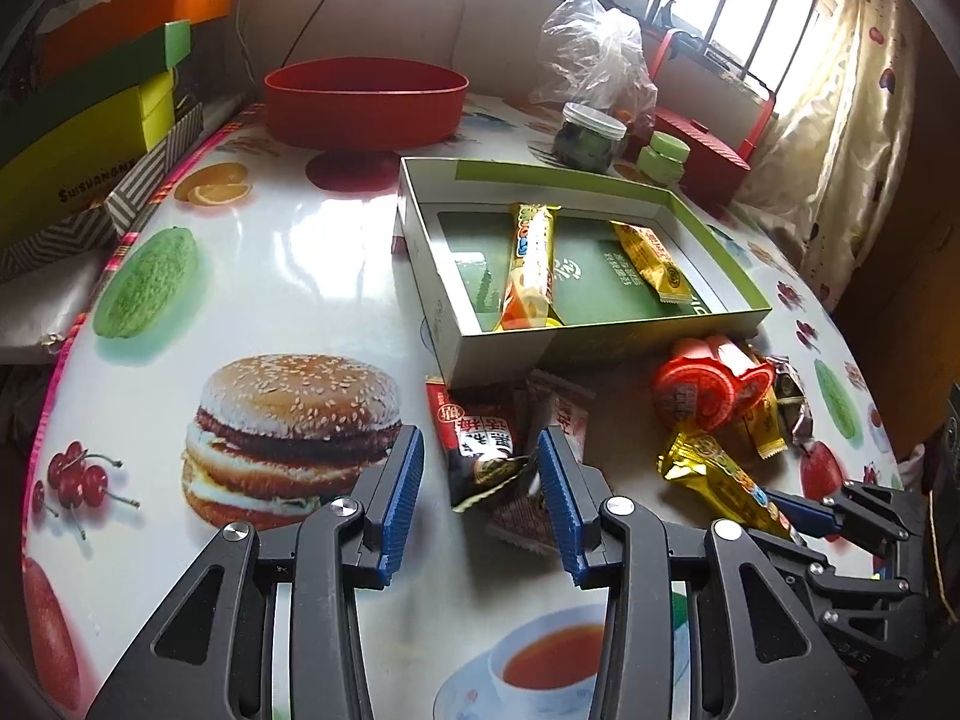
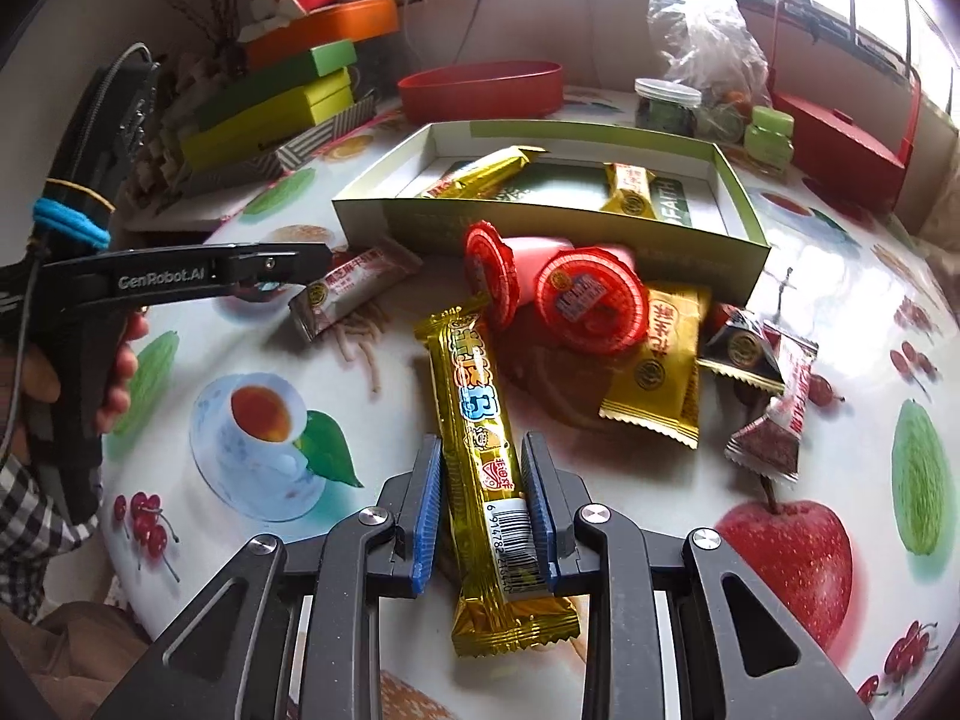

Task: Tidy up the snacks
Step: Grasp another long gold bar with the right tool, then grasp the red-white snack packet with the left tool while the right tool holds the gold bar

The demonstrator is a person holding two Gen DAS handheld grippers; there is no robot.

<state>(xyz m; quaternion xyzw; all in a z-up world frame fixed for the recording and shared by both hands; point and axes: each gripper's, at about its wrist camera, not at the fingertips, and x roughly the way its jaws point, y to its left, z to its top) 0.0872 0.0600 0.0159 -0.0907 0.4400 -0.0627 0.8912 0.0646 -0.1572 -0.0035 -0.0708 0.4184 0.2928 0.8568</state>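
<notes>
An open green-and-white box point(image 1: 600, 336) point(image 2: 540, 246) holds a long gold bar point(image 1: 531, 258) and a small yellow packet point(image 1: 651, 261). My left gripper point(image 1: 479, 468) is open, its fingers on either side of a red-and-black snack packet point(image 1: 480, 438) on the table; it shows from the side in the right wrist view point(image 2: 312, 261). My right gripper point(image 2: 483, 501) has its pads against a long gold snack bar point(image 2: 480, 432), also in the left wrist view point(image 1: 720, 477). Two red jelly cups point(image 2: 591, 300) point(image 1: 702, 390) and several small packets point(image 2: 660, 366) lie in front of the box.
A red bowl point(image 1: 366, 102) stands behind the box. Stacked green and orange boxes point(image 1: 90, 102) stand at the left edge. A jar point(image 1: 588, 135), a plastic bag point(image 1: 591, 54) and a red box point(image 1: 702, 150) stand at the back right. The table has a food-print cloth point(image 1: 288, 276).
</notes>
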